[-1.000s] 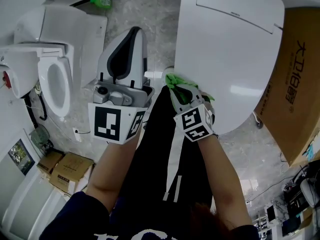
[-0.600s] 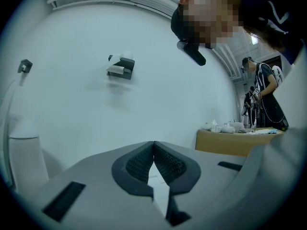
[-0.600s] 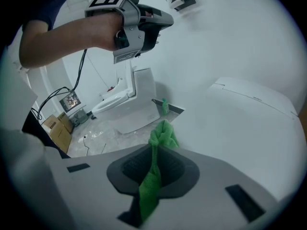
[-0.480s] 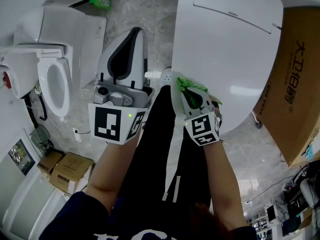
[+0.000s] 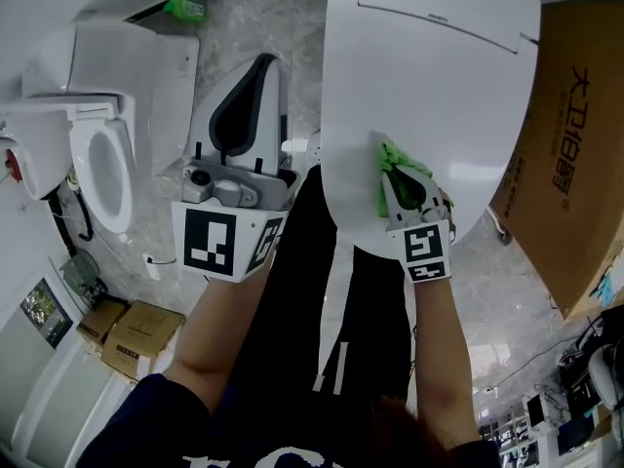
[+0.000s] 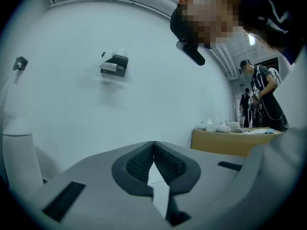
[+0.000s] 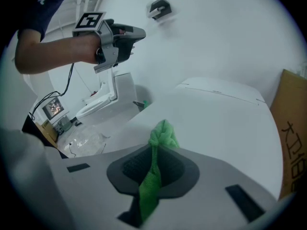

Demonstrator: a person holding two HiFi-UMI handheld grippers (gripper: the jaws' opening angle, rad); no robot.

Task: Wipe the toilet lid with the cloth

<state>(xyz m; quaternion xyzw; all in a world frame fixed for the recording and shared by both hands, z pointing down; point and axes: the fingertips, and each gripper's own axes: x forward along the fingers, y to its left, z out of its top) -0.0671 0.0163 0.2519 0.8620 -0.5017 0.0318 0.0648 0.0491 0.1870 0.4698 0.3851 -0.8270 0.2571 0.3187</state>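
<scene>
White toilet lid (image 5: 429, 96): fills upper right of head view, shut, broad top facing you. Cardboard box (image 5: 573, 154): just beside lid's right edge. Second toilet (image 5: 97, 154): well apart at left, bowl showing. Your left gripper (image 5: 261, 66): over floor between the two toilets, jaws clenched together, nothing between them. Your right gripper (image 5: 408, 185): on lid's near right part, jaws clamped on green cloth (image 5: 392, 159). Cloth bunched at jaw tips, touching lid surface.
</scene>
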